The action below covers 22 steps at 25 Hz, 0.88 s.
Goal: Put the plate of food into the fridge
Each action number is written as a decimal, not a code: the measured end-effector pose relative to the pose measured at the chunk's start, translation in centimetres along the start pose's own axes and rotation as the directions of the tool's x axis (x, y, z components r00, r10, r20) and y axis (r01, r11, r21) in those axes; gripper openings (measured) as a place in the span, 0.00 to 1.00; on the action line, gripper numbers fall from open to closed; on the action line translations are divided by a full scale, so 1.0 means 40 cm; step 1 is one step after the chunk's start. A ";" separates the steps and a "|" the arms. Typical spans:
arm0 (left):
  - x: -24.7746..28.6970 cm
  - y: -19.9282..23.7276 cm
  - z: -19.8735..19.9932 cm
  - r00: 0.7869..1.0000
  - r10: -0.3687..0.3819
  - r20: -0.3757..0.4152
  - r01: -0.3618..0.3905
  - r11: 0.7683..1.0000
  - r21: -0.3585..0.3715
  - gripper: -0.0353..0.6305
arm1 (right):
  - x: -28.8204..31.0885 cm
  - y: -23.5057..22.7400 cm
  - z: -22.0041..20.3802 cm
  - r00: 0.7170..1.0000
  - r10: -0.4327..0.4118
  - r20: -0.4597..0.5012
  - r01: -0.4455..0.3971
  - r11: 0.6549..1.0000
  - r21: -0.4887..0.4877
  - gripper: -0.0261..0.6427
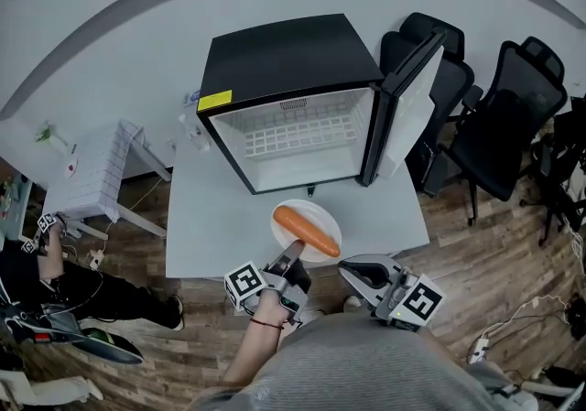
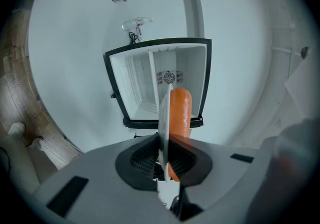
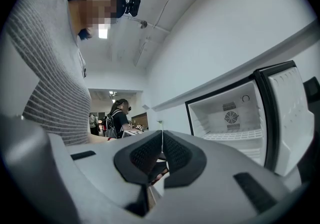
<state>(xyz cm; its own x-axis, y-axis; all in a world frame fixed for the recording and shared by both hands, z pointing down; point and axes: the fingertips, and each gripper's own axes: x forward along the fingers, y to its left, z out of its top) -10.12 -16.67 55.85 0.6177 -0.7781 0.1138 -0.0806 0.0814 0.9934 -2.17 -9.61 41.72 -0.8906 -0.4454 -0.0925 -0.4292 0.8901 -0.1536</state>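
Note:
A white plate (image 1: 320,214) carrying an orange sausage (image 1: 306,230) is above the white table (image 1: 206,226), in front of the open black mini fridge (image 1: 293,139). My left gripper (image 1: 291,254) is shut on the plate's near rim. In the left gripper view the plate (image 2: 162,118) shows edge-on, clamped between the jaws of the left gripper (image 2: 164,153), with the sausage (image 2: 180,113) on its right and the empty fridge (image 2: 150,83) straight ahead. My right gripper (image 1: 352,267) hovers at the table's near edge to the right. Its pads meet in the right gripper (image 3: 162,143) view, holding nothing, with the fridge (image 3: 230,123) beyond.
The fridge door (image 1: 412,98) stands swung open to the right. Black office chairs (image 1: 504,125) crowd the right side. A white rack (image 1: 96,171) stands left of the table, and a person (image 1: 55,281) sits on the floor at far left.

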 end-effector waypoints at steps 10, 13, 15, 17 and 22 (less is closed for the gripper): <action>0.129 -0.025 0.123 0.999 -0.006 0.050 0.006 1.000 0.003 0.11 | 0.004 -0.041 -0.039 0.998 0.041 -0.055 -0.039 0.998 0.040 0.06; 0.176 -0.022 0.156 0.997 0.005 0.079 -0.005 1.000 -0.009 0.11 | -0.002 -0.058 -0.039 0.998 0.035 -0.058 -0.032 0.998 0.046 0.06; 0.208 -0.022 0.175 0.995 0.013 0.095 -0.011 1.000 -0.015 0.11 | -0.007 -0.069 -0.039 0.998 0.029 -0.060 -0.026 0.998 0.051 0.06; 0.240 -0.022 0.192 0.994 0.019 0.108 -0.017 1.000 -0.022 0.12 | -0.013 -0.079 -0.040 0.998 0.024 -0.064 -0.020 0.998 0.054 0.06; 0.305 -0.018 0.232 0.990 0.032 0.139 -0.026 0.999 -0.041 0.12 | -0.026 -0.102 -0.037 0.998 0.013 -0.066 -0.009 0.998 0.060 0.06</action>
<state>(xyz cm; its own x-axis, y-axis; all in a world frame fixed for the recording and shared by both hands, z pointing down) -9.78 -31.99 56.41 0.5004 -0.8540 0.1424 -0.0649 0.1270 0.9898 0.27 -12.63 43.91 -0.9041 -0.4264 -0.0290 -0.4113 0.8866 -0.2116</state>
